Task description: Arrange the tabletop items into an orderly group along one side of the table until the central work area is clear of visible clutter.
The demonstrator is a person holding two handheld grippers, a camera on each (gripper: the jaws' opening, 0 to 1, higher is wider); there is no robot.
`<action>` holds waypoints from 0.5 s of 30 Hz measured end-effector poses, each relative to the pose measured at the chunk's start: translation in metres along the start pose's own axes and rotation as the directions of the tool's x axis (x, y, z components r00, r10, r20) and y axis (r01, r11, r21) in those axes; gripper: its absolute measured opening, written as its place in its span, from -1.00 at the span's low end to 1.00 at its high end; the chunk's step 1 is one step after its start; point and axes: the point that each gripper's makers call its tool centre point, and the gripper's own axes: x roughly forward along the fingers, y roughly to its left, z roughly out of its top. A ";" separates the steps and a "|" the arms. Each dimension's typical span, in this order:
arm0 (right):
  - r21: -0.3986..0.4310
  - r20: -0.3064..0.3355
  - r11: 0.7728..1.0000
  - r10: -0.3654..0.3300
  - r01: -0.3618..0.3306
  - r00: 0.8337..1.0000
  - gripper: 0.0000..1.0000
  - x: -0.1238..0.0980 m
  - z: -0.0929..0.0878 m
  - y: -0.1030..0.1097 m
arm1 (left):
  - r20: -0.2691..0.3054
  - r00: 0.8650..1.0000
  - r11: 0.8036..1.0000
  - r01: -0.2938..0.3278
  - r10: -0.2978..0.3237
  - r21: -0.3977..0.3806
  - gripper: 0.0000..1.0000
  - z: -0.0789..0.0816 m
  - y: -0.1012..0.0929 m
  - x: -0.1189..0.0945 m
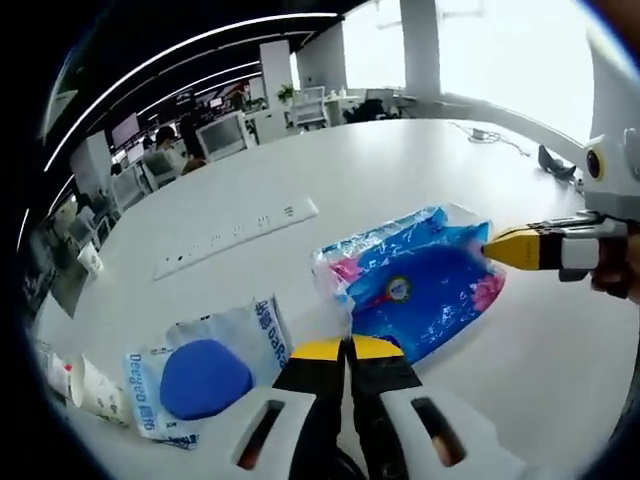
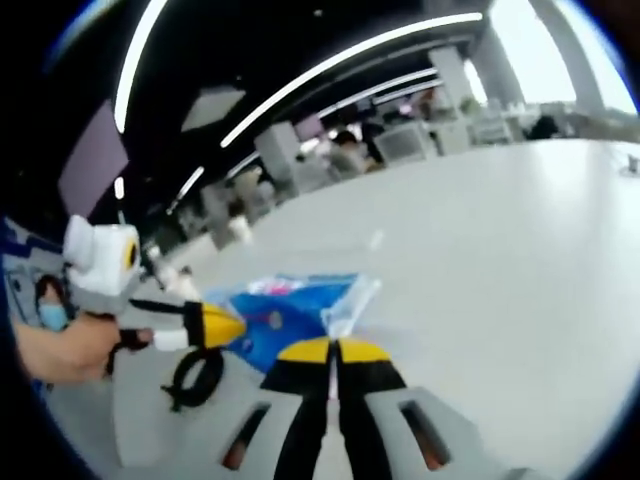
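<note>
While the left hand-held gripper (image 1: 347, 348) has its yellow-tipped jaws pressed together on the near clear edge of the blue plastic bag (image 1: 420, 280), the right hand-held gripper (image 1: 497, 249) comes in from 3 o'clock in the left gripper view with its yellow tip at the bag's far end; whether it pinches the plastic there I cannot tell from that view. In the right gripper view, the right hand-held gripper (image 2: 332, 350) has its jaws closed together on a clear corner of the bag (image 2: 285, 315), and the left hand-held gripper (image 2: 225, 325) reaches in from 9 o'clock, held by a hand (image 2: 70, 350).

The bag lies on the white table (image 1: 330, 165), its long axis running from about 7 o'clock to 2 o'clock in the left gripper view, pink patches at both ends. At 7 o'clock sits a clear packet with a blue pad (image 1: 205, 375), just beside the left jaws and apart from the bag. Paper cups (image 1: 85, 385) lie near the table edge at 8 o'clock. A white power strip (image 1: 235, 237) lies at 10 o'clock, well apart from the bag. A black cable (image 1: 555, 162) rests near the table's edge at 2 o'clock. Wide bare tabletop stretches toward 12 o'clock.
</note>
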 end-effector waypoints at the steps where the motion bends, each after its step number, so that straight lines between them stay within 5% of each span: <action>1: 0.002 0.000 1.000 -0.002 0.002 1.000 -1.00 0.002 0.000 -0.002 | -0.006 1.000 1.000 -0.001 0.001 0.001 -1.00 -0.001 0.001 0.002; 7: 0.010 0.003 1.000 -0.007 0.007 1.000 -1.00 0.013 -0.003 -0.007 | -0.022 0.999 0.992 -0.033 0.036 0.121 -1.00 -0.004 0.004 0.007; 15: 0.013 0.005 1.000 -0.006 0.006 1.000 -1.00 0.022 -0.005 -0.006 | -0.052 0.997 0.990 -0.043 0.051 0.134 -1.00 -0.009 0.010 0.015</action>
